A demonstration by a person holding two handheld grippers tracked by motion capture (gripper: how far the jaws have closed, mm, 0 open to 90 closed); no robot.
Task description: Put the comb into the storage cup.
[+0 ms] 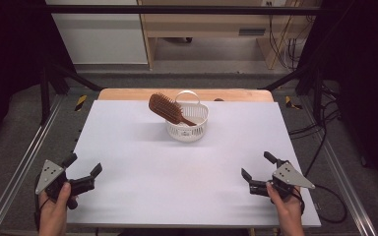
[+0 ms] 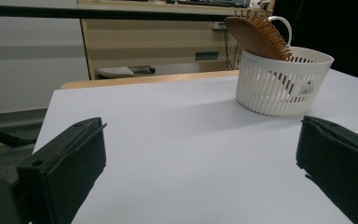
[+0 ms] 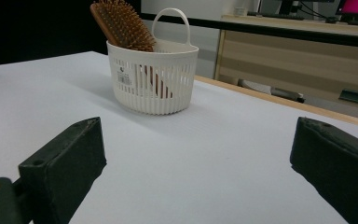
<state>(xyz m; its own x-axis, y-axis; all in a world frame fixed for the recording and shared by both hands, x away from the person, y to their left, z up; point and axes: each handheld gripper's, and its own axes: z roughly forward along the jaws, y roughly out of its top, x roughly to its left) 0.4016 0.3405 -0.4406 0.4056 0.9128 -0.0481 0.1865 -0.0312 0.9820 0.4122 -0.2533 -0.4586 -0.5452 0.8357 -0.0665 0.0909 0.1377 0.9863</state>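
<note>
Sitting in the white basket [image 1: 187, 123] far back on the tabletop [image 1: 187, 172], the wooden hairbrush [image 1: 166, 108] leans out over the rim. Both the left claw [image 1: 84, 170] and right claw [image 1: 257, 170] wait wide apart, holding nothing. Pulling the hairbrush sideways could tip the light basket.

Table [image 1: 142, 162]: white top over a wooden board that showed along the far edge. One item stood on it, far centre: white slatted plastic basket [image 1: 187, 129] with handle.
</note>
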